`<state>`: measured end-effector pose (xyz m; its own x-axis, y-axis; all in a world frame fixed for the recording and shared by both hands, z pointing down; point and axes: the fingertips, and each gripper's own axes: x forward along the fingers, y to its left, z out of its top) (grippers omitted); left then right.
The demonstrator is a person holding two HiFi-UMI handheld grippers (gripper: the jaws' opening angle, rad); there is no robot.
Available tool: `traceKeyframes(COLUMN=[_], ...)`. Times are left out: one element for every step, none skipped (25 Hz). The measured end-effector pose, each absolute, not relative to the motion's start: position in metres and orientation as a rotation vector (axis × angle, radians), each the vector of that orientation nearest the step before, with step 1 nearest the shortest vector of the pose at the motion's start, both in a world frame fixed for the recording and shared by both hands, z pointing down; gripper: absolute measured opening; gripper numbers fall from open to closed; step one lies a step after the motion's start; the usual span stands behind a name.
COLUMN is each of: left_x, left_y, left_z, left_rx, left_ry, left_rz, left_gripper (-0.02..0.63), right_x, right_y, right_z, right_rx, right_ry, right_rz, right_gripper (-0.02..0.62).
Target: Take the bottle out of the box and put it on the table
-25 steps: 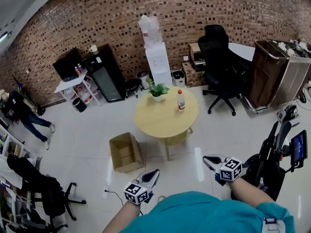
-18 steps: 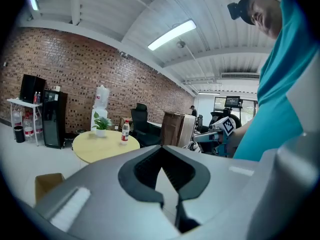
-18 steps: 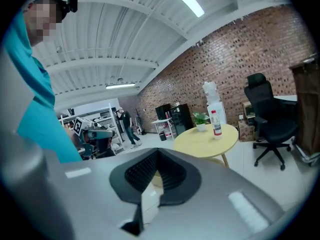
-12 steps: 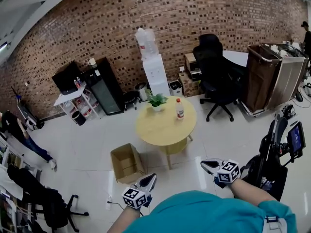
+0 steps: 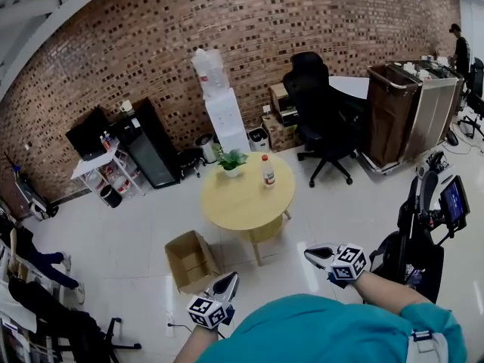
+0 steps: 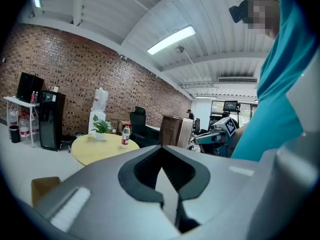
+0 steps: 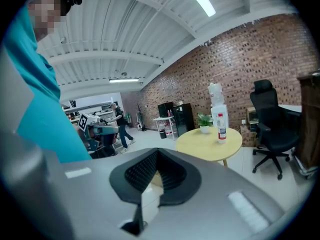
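bottle (image 5: pixel 268 171) upright on table (image 5: pixel 242 204) | box (image 5: pixel 191 261) inside indistinct

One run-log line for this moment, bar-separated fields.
bottle: upright on table | box: on floor | left gripper: shut, empty | right gripper: shut, empty

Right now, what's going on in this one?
A person in a teal top holds the left gripper and right gripper shut and empty, close to the body. The bottle stands upright on the round yellow table, beside a potted plant. The open cardboard box sits on the floor next to the table. Nothing is being handled.
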<state>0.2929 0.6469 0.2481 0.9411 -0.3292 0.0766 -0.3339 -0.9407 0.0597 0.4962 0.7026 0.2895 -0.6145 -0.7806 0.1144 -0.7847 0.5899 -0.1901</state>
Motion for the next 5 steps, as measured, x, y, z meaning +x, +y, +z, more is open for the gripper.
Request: traceKeyframes(left_x=[0.292,0.293,0.295,0.297,0.3], left_y=[0.646,0.645,0.644,0.644,0.644], left_z=[0.245,0.241,0.238,0.235,0.233], left_rx=[3.02,3.016,3.013,3.011,3.009], left_ry=[-0.524,-0.529,-0.531,-0.531,-0.53], left_rz=[0.093,0.087,0.084,0.083,0.082], left_gripper=[0.0,0.0,0.0,0.0,0.0], right_x=[0.496,0.497,0.498,0.5,0.503], right_y=[0.701,0.7,0.699,0.699,0.699], right_z=[0.286,0.282,0.278,0.274,0.271], right_rx=[1.363,1.355,1.348,1.343,1.339], right_ry=[-2.782,-2.779,-2.776,-2.772,-2.769], right_rz=[0.346,0.343,0.341,0.338,0.336], right_gripper=[0.0,0.0,0.0,0.0,0.0])
